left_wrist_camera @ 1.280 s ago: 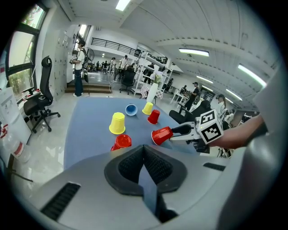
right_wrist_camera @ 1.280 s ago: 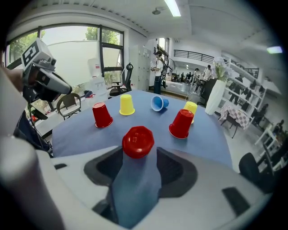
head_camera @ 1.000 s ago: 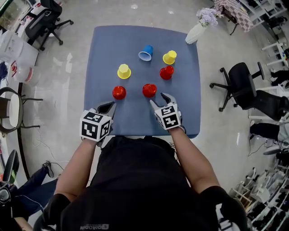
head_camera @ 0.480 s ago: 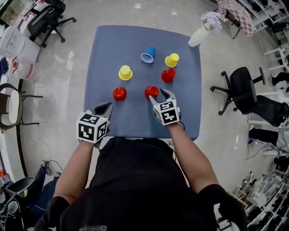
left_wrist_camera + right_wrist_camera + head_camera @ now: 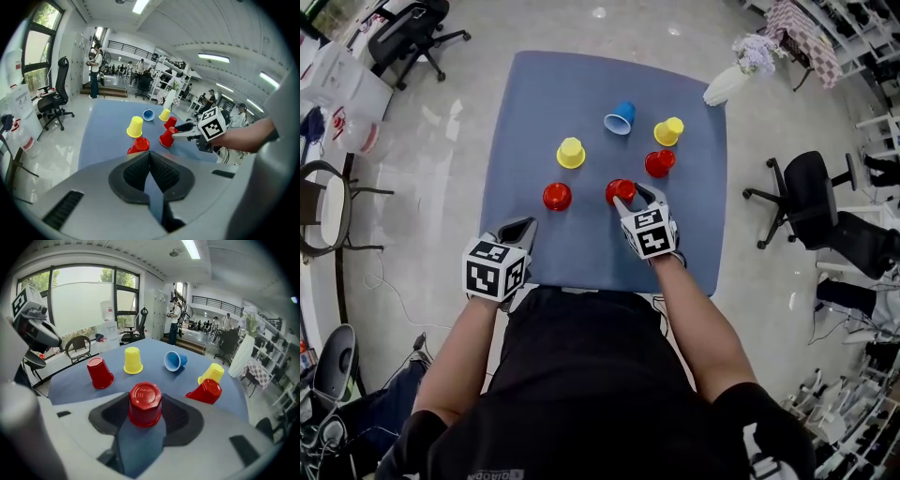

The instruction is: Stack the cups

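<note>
Print on the person's black shirt (image 5: 581, 394) is too small to read.

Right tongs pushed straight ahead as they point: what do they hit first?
The upside-down red plastic cup standing between the right tongs, whose jaws have just been closing on it; probably not yet gripped.

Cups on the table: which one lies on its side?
The blue cup, the only blue one: its open mouth faces sideways, while the red cups and yellow cups show closed bases.
</note>
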`<act>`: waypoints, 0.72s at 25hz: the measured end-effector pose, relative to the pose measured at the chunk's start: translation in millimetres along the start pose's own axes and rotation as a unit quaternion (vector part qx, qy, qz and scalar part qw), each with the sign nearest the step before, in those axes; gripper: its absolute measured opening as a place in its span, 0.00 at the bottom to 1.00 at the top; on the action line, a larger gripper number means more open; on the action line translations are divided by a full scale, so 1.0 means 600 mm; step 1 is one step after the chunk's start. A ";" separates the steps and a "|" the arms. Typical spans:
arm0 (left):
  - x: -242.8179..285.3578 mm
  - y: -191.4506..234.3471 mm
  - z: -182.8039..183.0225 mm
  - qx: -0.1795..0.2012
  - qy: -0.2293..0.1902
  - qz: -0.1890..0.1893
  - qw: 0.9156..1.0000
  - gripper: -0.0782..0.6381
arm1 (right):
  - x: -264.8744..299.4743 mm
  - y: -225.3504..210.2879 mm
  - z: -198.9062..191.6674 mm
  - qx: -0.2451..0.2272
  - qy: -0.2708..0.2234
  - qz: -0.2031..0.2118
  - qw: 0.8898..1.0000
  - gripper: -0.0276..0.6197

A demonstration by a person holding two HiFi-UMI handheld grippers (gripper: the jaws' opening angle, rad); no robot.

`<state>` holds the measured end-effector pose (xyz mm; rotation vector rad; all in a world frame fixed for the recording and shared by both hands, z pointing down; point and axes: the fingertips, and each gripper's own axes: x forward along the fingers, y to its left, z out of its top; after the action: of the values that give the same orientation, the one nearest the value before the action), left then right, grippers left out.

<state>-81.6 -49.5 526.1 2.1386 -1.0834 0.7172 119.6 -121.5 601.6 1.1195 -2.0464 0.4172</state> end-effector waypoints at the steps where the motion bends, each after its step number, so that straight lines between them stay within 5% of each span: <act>1: -0.001 0.002 -0.001 -0.001 0.000 0.001 1.000 0.12 | 0.003 0.001 0.006 -0.001 -0.002 0.002 1.000 0.38; 10: -0.021 0.025 -0.008 -0.009 -0.003 0.013 1.000 0.12 | 0.068 -0.009 0.113 -0.009 -0.019 0.003 1.000 0.38; 18: -0.033 0.047 -0.021 -0.027 -0.001 0.023 0.999 0.12 | 0.110 -0.022 0.140 -0.012 -0.002 0.004 1.000 0.38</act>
<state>-117.3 -43.7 528.6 2.0753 -1.1448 0.6984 69.5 -216.6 594.2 1.0974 -2.0543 0.3935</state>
